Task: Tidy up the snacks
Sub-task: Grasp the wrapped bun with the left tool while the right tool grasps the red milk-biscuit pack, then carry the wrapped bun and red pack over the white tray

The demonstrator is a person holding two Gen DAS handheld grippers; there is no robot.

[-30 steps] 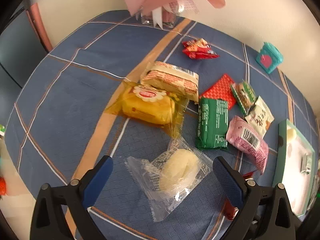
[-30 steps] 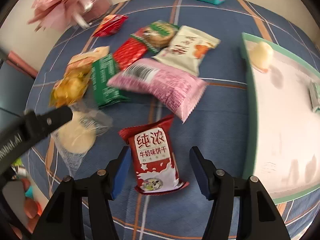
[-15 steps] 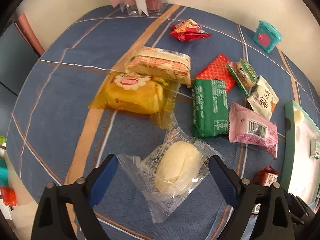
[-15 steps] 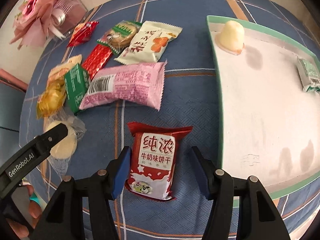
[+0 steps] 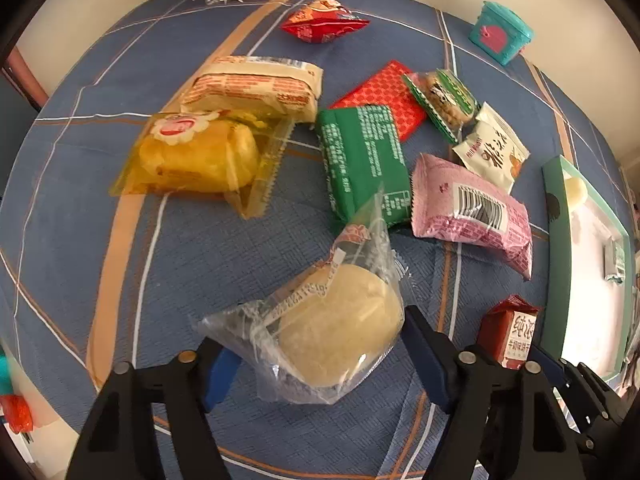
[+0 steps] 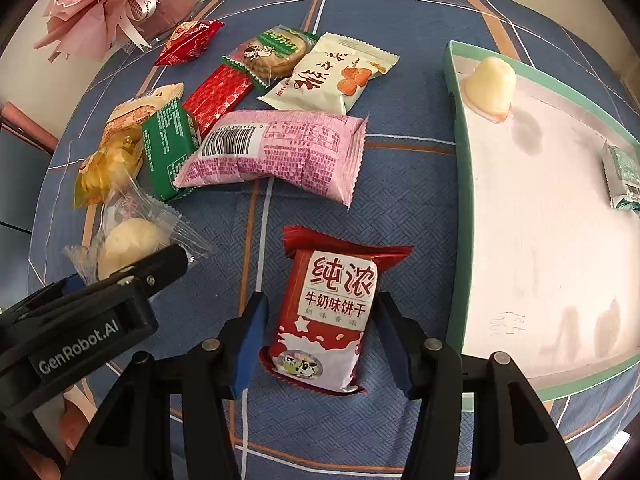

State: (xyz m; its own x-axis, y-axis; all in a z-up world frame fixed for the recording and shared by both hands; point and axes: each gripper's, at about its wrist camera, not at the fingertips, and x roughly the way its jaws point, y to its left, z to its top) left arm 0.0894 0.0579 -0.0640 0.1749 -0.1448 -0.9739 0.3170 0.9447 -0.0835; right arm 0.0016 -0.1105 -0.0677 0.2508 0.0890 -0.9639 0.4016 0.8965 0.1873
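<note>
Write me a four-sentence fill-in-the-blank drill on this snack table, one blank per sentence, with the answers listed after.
1. The left gripper is closed on a pale bun in a ____ wrapper.
2. The red biscuit pack lies between the fingers of the ____ gripper.
3. The pink packet shows a printed ____ near one end.
4. The tray with the green rim holds a pale jelly cup and a small ____ packet.

Answers: clear; right; barcode; green
</note>
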